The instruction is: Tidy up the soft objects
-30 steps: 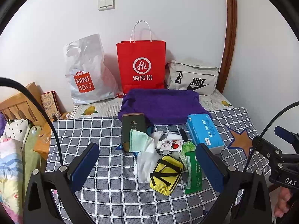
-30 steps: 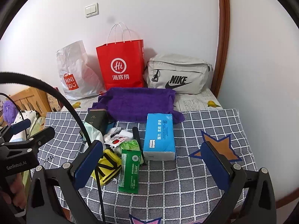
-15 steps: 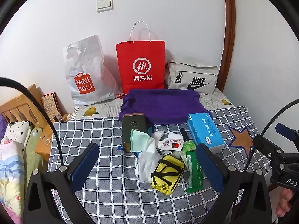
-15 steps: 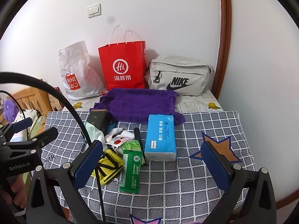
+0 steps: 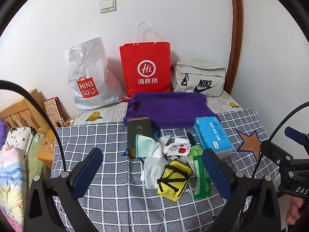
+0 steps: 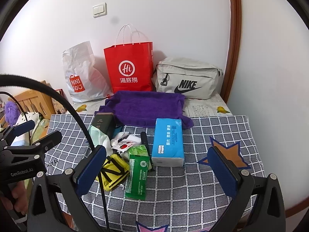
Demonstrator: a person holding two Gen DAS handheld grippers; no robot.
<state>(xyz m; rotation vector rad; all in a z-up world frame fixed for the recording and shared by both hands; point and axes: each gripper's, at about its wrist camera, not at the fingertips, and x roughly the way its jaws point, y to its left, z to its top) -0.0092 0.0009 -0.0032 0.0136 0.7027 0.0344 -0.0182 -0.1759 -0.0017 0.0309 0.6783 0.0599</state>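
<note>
A pile of soft items lies on the checked cloth: a white glove [image 5: 154,166], a mint-green cloth [image 5: 143,145], a yellow mesh pouch [image 5: 173,179], a green wipes pack [image 6: 137,176], a blue tissue pack [image 6: 167,142] and a purple towel [image 5: 168,108] behind. My left gripper [image 5: 152,176] is open and empty, held above the glove and pouch. My right gripper [image 6: 157,172] is open and empty, near the wipes and tissue pack.
A MINISO plastic bag [image 5: 87,77], a red paper bag [image 5: 145,69] and a grey Nike bag [image 5: 199,79] stand against the back wall. A dark box [image 5: 139,133] lies beside the pile. A wooden headboard [image 5: 21,112] and bedding [image 5: 13,164] are at the left.
Both grippers have risen and tilted slightly, so the scene sits a little lower in view. Nothing on the cloth has moved. Both grippers stay open.
</note>
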